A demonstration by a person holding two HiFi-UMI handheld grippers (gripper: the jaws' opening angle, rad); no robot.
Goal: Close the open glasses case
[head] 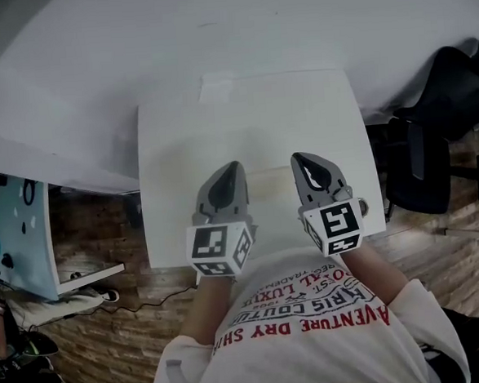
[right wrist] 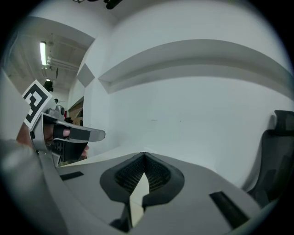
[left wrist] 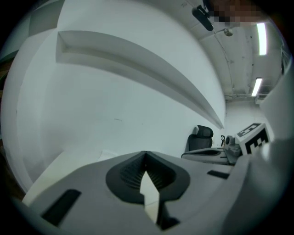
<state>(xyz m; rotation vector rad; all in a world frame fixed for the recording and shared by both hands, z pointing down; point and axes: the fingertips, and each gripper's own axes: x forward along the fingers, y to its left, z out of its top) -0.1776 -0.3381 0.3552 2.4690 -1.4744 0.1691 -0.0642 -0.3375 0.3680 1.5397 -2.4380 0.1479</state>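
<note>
Grey plastic two-jaw left gripper [head: 231, 169] and matching right gripper [head: 301, 159] found side by side, apart, tips over near part of white rectangular table [head: 243, 129]. Found both sets of jaws closed tip to tip, gripping nothing. Noted pale flat rectangular piece [head: 216, 88] well ahead of both tips, at far table edge. Noted black office chair [head: 433, 157] off right gripper's right. Could not make out glasses case in any view.

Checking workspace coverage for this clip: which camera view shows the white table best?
The head view: the table lies below the camera, with nearly its whole top and its far, left and right edges in frame. The left gripper view catches only a pale strip of it low down, and the right gripper view likewise.
</note>
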